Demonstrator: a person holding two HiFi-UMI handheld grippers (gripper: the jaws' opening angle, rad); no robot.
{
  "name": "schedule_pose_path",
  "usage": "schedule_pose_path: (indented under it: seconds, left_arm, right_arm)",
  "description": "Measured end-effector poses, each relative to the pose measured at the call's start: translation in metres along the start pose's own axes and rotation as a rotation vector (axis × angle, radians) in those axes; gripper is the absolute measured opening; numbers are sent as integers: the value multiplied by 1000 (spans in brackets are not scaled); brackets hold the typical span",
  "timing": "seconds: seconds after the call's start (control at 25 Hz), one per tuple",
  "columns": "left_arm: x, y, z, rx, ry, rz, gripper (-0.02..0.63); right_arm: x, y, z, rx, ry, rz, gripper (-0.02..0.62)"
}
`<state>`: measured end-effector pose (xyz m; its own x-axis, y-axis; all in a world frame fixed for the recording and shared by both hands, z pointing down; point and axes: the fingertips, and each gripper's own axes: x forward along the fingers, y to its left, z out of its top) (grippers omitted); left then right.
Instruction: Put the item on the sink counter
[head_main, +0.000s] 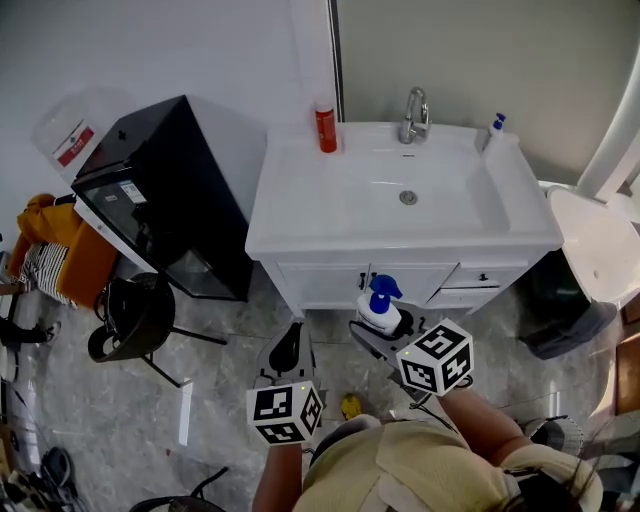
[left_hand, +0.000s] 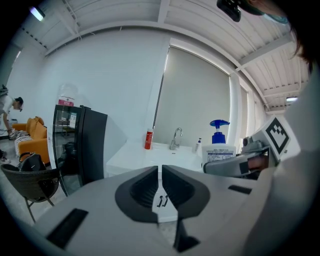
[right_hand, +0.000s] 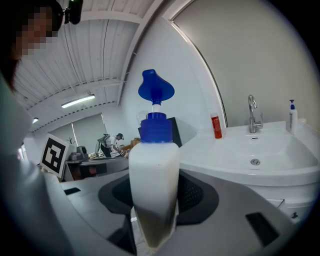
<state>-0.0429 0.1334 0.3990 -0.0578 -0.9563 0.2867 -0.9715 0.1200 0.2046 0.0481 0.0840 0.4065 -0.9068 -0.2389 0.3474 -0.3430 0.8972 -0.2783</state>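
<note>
The white plastic pump bottle with a blue pump head (right_hand: 154, 160) stands upright between the jaws of the right gripper (head_main: 383, 328). The jaws stand wide and press on its lower body from both sides, so the bottle is held, not merely framed. In the head view it hangs in front of the cabinet doors, below the level of the counter top and clear of the floor.

The left gripper (left_hand: 161, 189) is beside it and a little lower. Its jaws are drawn together to a thin slit with nothing between them, so it takes no part in the carry.

Ahead is the white sink counter (head_main: 300, 215), a vanity top with a basin in the middle. A chrome tap (head_main: 415, 115) stands at the back. A red cylindrical bottle (head_main: 326, 127) is on the back left corner and a small white bottle with a blue top (head_main: 494, 130) on the back right.

By my reading the step in hand is the carry — the bottle is gripped but not yet over the counter. The next move calls for lifting it above the front edge and bringing it forward onto a flat part of the top. The broad bare strip left of the basin looks the easiest — level, and apart from the red bottle. The base should be down flat before the jaws let go, since a tall pump bottle could tip if released tilted or near the basin's slope.
</note>
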Motion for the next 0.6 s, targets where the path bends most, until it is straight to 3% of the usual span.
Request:
schedule_pose_path:
  seconds: [0.6]
  left_arm:
    - [17,38,6,-12,11,-46,55]
  right_arm:
    - [39,3,9,4,19,-42,207]
